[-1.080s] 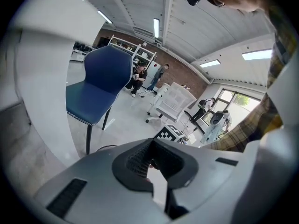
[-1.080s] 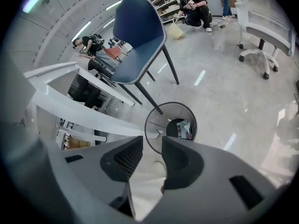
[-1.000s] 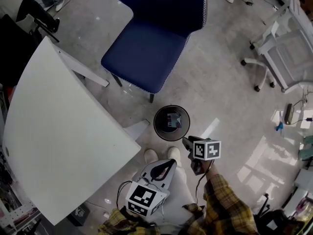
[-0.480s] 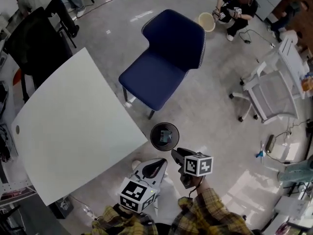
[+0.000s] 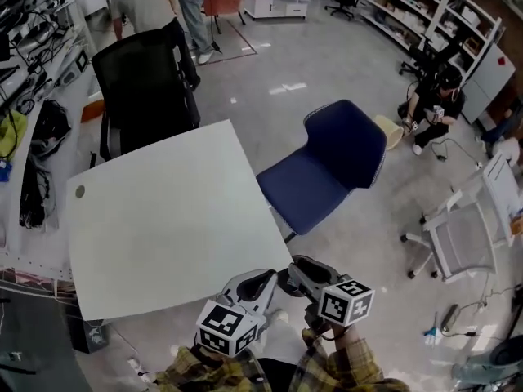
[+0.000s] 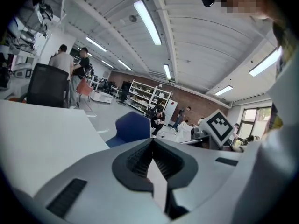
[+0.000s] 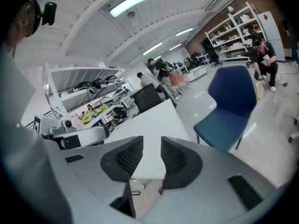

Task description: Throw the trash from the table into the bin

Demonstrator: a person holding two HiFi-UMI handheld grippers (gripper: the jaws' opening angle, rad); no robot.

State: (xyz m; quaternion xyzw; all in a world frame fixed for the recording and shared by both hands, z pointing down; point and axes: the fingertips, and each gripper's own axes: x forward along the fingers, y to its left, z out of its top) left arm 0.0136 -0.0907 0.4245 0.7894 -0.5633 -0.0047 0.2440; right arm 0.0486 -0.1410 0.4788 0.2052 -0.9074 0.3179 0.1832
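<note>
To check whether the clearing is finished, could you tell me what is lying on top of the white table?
Only a small round grey cap near the white table's left corner shows; no trash is visible on it. The right gripper may just cover its nearest corner.

Beyond the table (image 5: pixel 163 219), cropped by the top edge: two standing people (image 5: pixel 147 2), heads out of frame. Nearer than the table, cut by the bottom edge: plaid sleeves (image 5: pixel 327 370). Far right of the table, too small to tell: shelf contents (image 5: pixel 409 11). Clipped at the right edge: white chair (image 5: pixel 458 247).
</note>
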